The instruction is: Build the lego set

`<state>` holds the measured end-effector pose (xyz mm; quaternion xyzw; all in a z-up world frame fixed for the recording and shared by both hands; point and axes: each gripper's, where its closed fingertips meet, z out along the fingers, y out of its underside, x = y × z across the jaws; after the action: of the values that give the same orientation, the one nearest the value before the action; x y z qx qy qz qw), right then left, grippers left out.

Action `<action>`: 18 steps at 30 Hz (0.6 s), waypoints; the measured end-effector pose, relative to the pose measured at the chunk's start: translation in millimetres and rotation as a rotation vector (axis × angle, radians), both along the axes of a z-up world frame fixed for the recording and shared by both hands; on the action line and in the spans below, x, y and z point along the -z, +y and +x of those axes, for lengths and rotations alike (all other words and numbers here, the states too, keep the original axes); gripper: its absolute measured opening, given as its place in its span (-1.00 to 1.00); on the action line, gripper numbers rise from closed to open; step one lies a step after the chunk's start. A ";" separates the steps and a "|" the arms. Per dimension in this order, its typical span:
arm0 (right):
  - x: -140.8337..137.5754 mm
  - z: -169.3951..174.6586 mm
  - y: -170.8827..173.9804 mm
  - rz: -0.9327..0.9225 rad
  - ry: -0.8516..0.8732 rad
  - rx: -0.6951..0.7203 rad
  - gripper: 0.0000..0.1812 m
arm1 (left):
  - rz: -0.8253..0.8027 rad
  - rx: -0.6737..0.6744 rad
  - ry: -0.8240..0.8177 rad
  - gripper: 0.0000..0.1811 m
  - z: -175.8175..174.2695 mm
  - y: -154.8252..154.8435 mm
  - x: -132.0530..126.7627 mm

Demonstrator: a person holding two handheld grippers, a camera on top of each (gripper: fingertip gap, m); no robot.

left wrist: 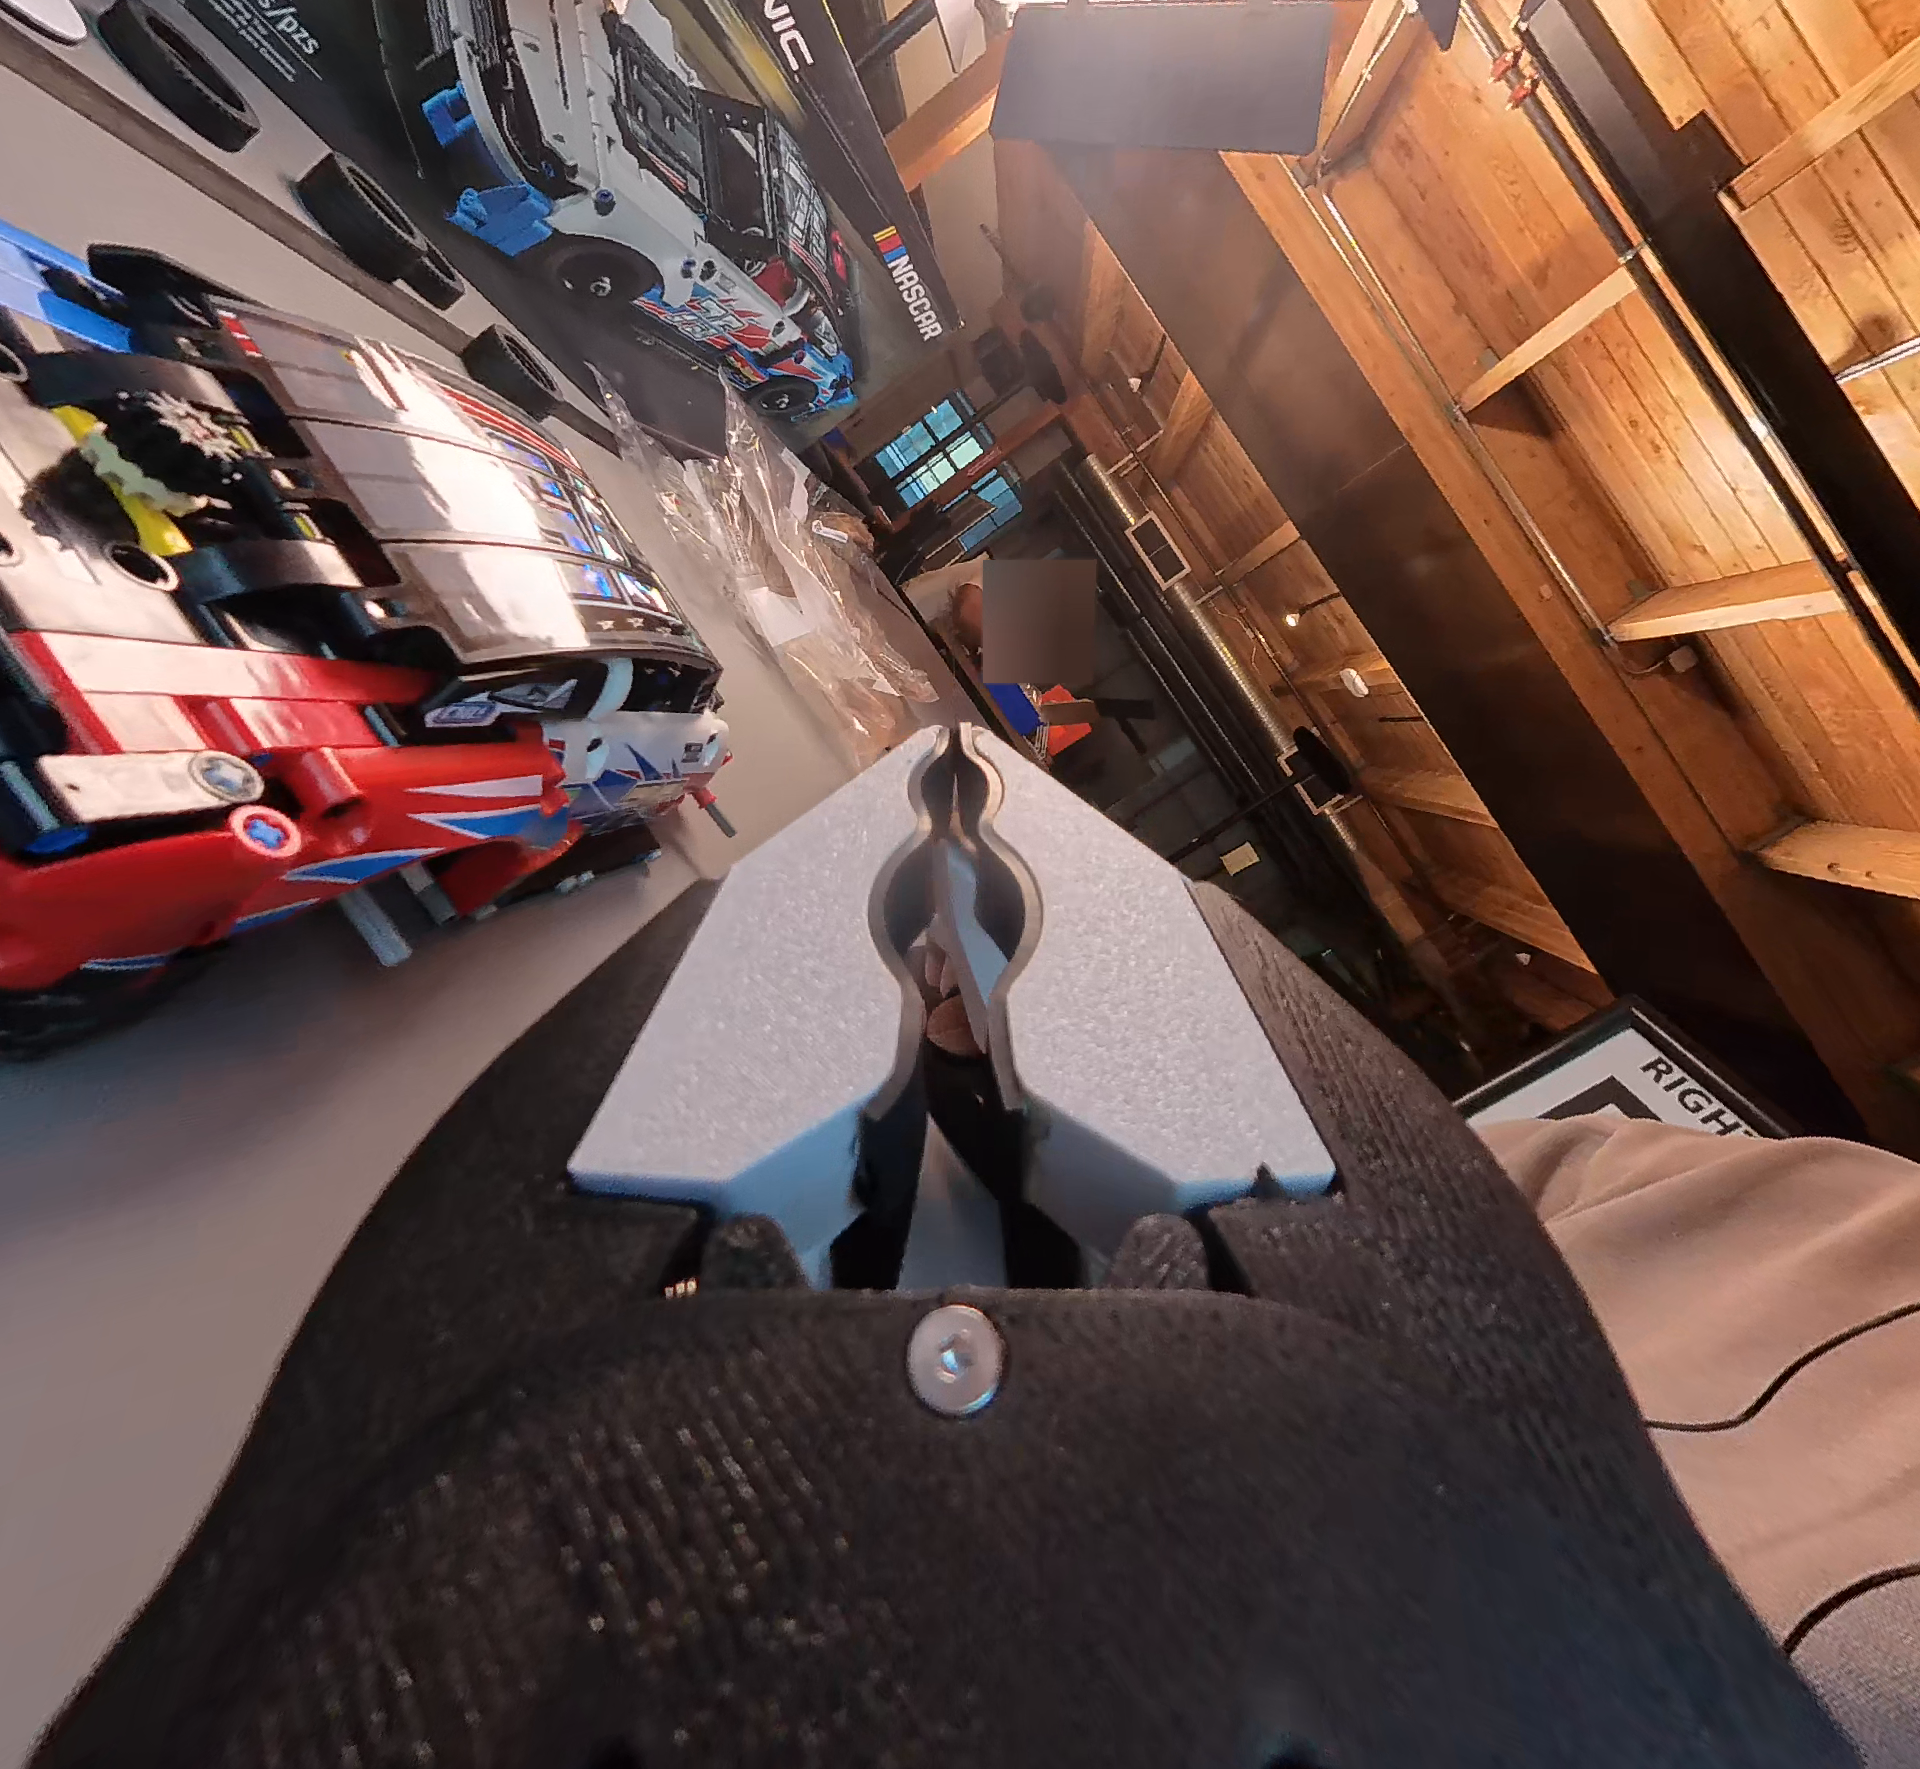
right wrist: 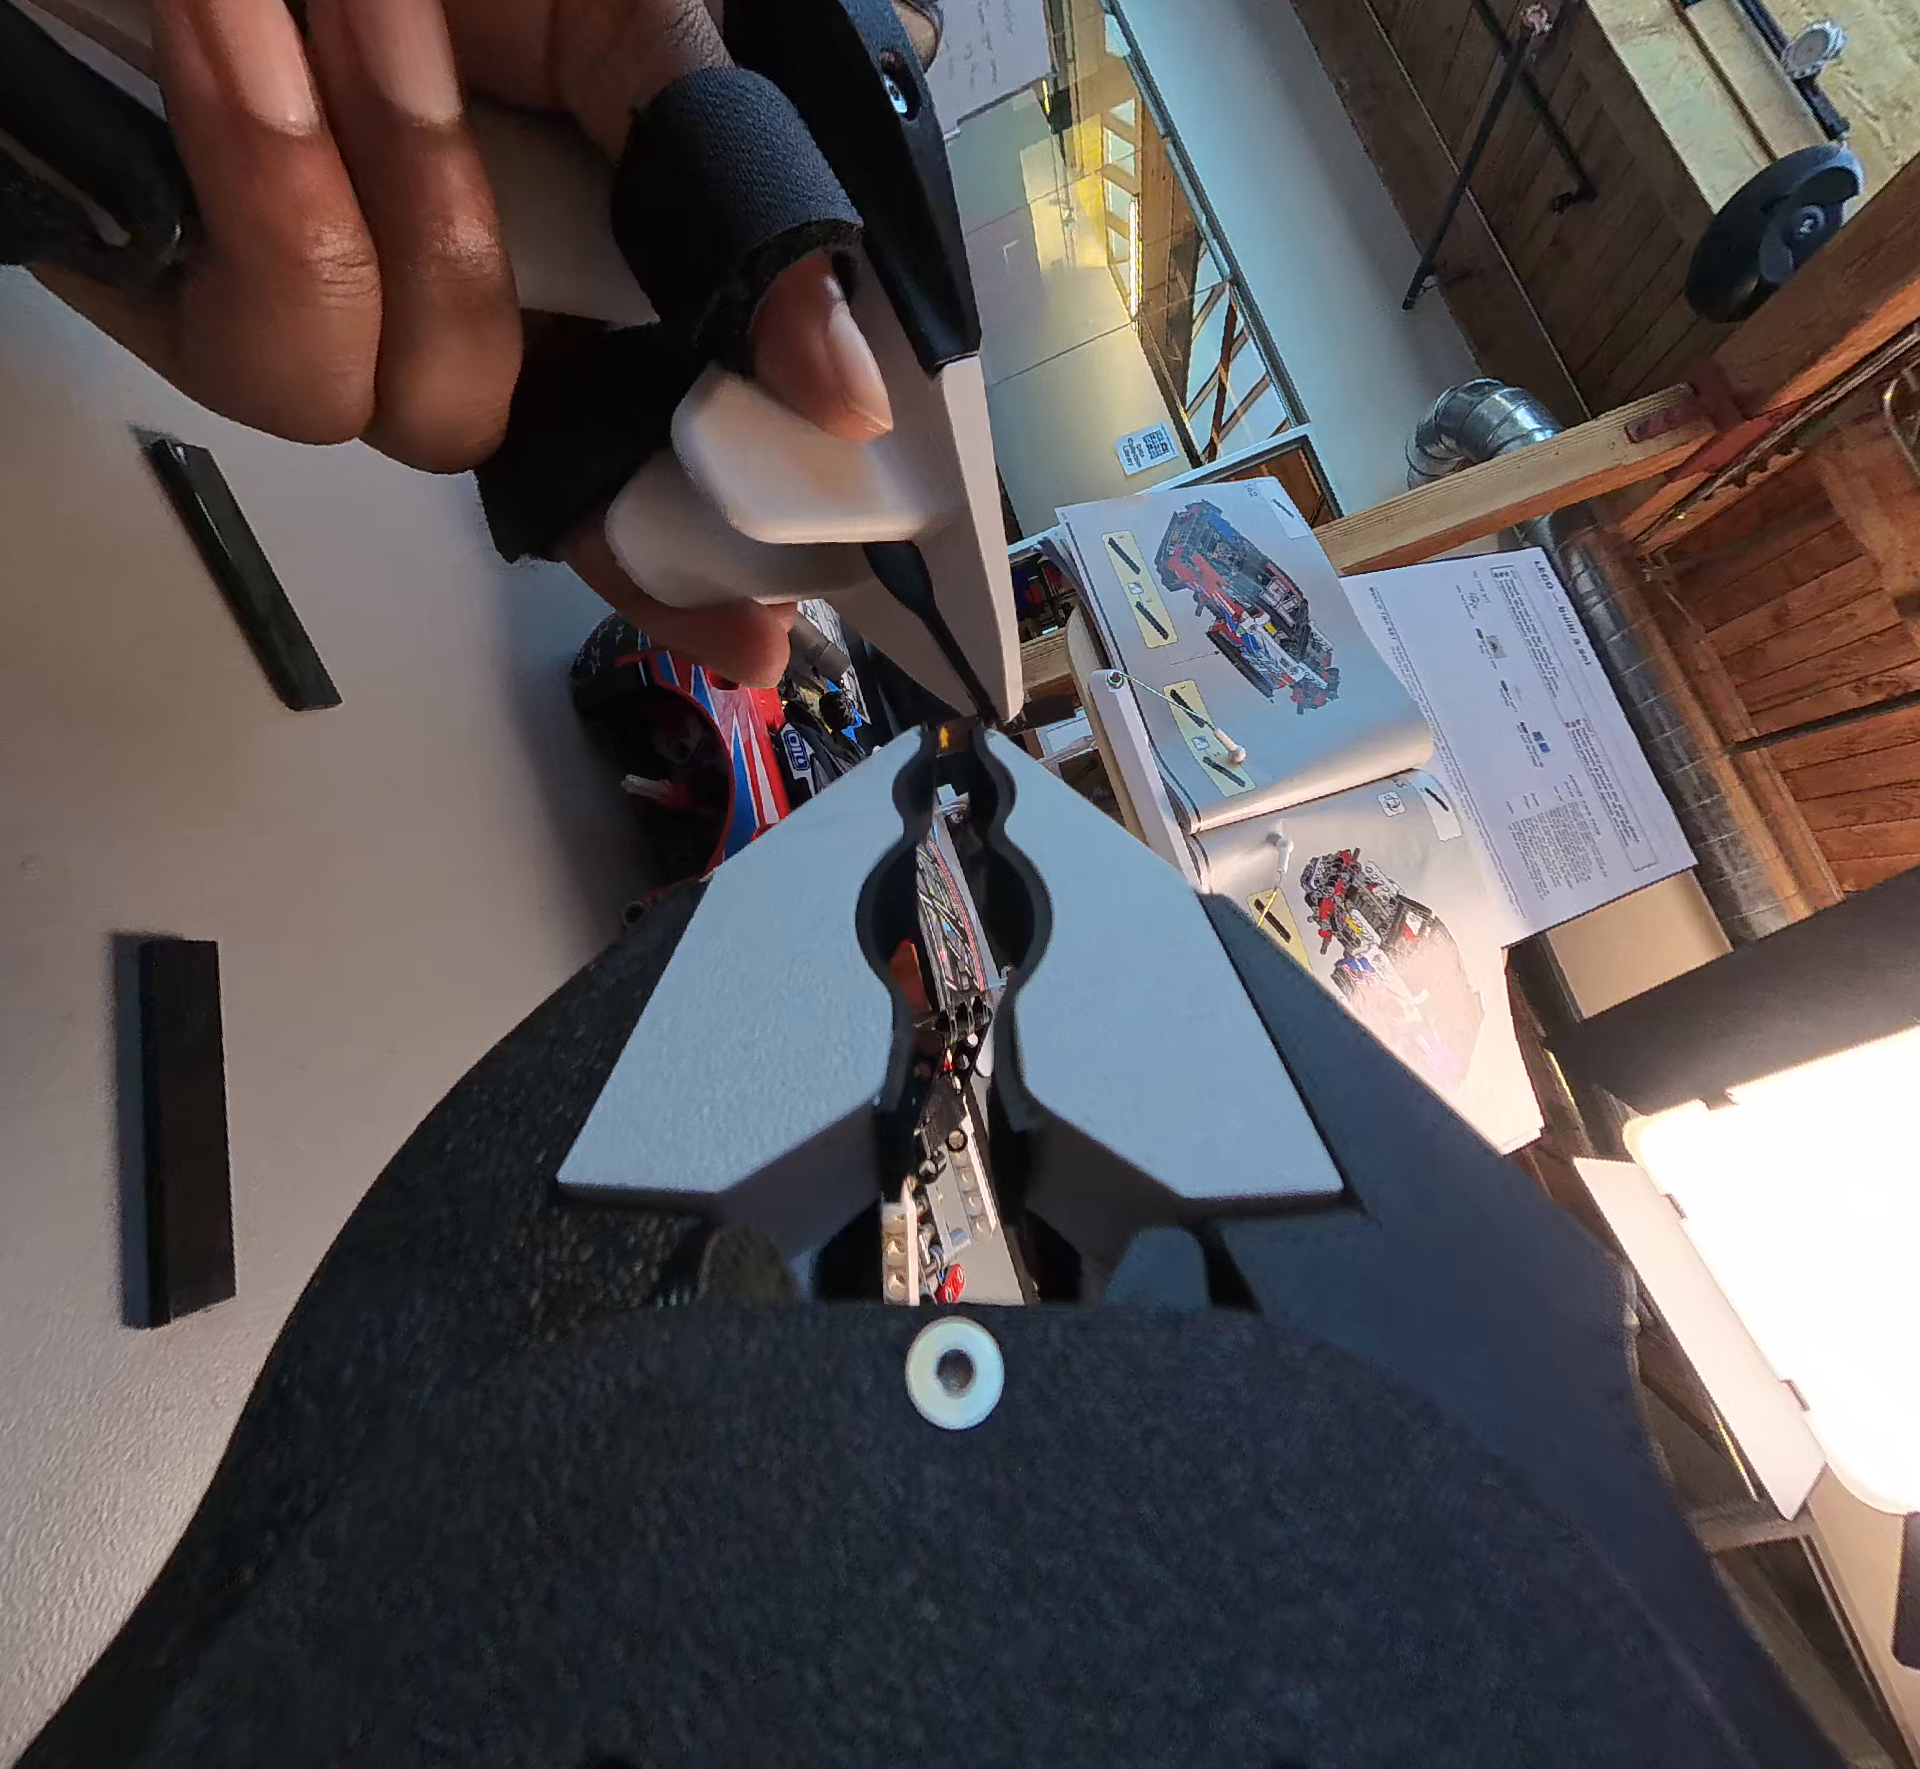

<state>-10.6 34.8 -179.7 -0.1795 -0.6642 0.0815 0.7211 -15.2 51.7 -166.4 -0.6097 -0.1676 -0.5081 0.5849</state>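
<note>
Grey tabletop under timber walls, both grippers raised above a nearly built lego car.

Left to right: two black beams [right wrist: 182, 1132] lie loose on the table [right wrist: 62, 784], probably kept within reach as spare parts; the lego car [left wrist: 312, 680] sits on the far left, its box [left wrist: 582, 119] propped behind as reference. The left gripper [left wrist: 958, 734], worked by a hand [right wrist: 416, 161], has its tips pressed together on something thin and dark, too small to name. The right gripper [right wrist: 953, 740] pinches a tiny orange piece [right wrist: 947, 737] tip to tip with it, likely a handover. An open instruction booklet [right wrist: 1299, 680] lies right, facing the builder.
</note>
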 end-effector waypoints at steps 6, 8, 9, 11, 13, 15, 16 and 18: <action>-1.6 0.8 0.7 -0.016 0.004 -0.003 -0.92 | 0.001 -0.011 0.021 -1.00 0.2 0.6 0.7; 0.4 0.5 -1.0 -0.019 -0.013 -0.016 -0.83 | 0.010 -0.021 0.025 -1.00 -1.2 0.5 -0.5; 3.3 0.4 -3.6 -0.025 -0.027 -0.029 -0.80 | 0.015 -0.031 0.023 -1.00 -3.9 0.5 -2.0; 4.2 0.5 -6.0 -0.015 -0.027 -0.033 -0.79 | 0.025 -0.041 0.034 -1.00 -8.5 0.1 -5.1; 2.6 0.6 -6.1 -0.071 -0.022 -0.047 -0.78 | 0.038 -0.057 0.051 -1.00 -13.0 -1.3 -8.2; -0.5 1.2 -1.5 -0.154 -0.013 -0.052 -0.78 | 0.050 -0.068 0.054 -1.00 -16.6 -3.0 -11.1; -2.5 2.0 1.0 -0.210 -0.006 -0.059 -0.77 | 0.057 -0.074 0.054 -1.00 -18.3 -3.9 -12.1; -5.5 4.0 6.4 -0.369 0.000 -0.086 -0.77 | 0.082 -0.083 0.044 -1.00 -21.1 -5.9 -15.5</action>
<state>-6.6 41.2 -174.2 -0.2803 -0.6452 0.2325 0.6717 -36.3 45.8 -150.8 -0.5886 -0.1591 -0.4763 0.6336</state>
